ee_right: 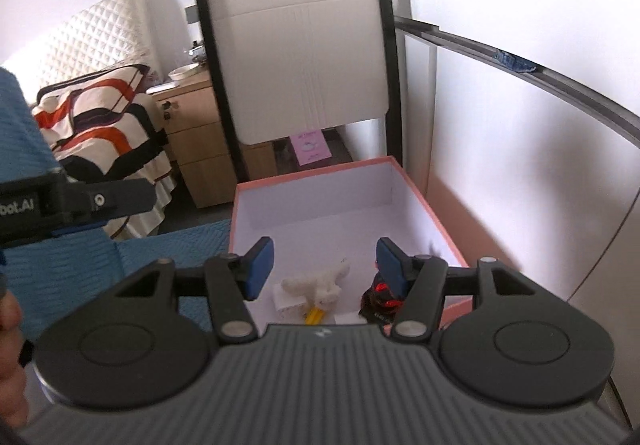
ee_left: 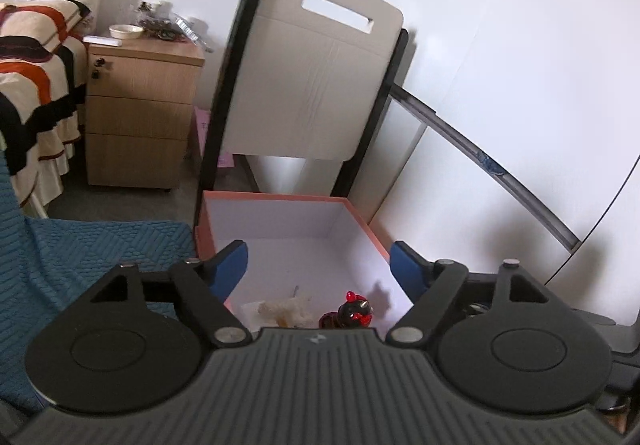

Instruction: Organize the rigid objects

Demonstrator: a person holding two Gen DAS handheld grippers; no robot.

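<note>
Pink box [ee_right: 436,213] rim — both hand-held grippers spread.

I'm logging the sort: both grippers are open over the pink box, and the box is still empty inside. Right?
Not quite. Both the left gripper and the right gripper are open over the pink box, but the box is not empty: the right wrist view shows a white toy and a black-and-red figure on its floor near the front.

The box [ee_right: 424,201] looks like matt card, pink outside, white within. A glossy black-and-red figurine [ee_left: 354,311] lies inside. The blue cloth [ee_left: 100,257] is ribbed; the cabinet [ee_left: 140,117] is wood-grained.
</note>
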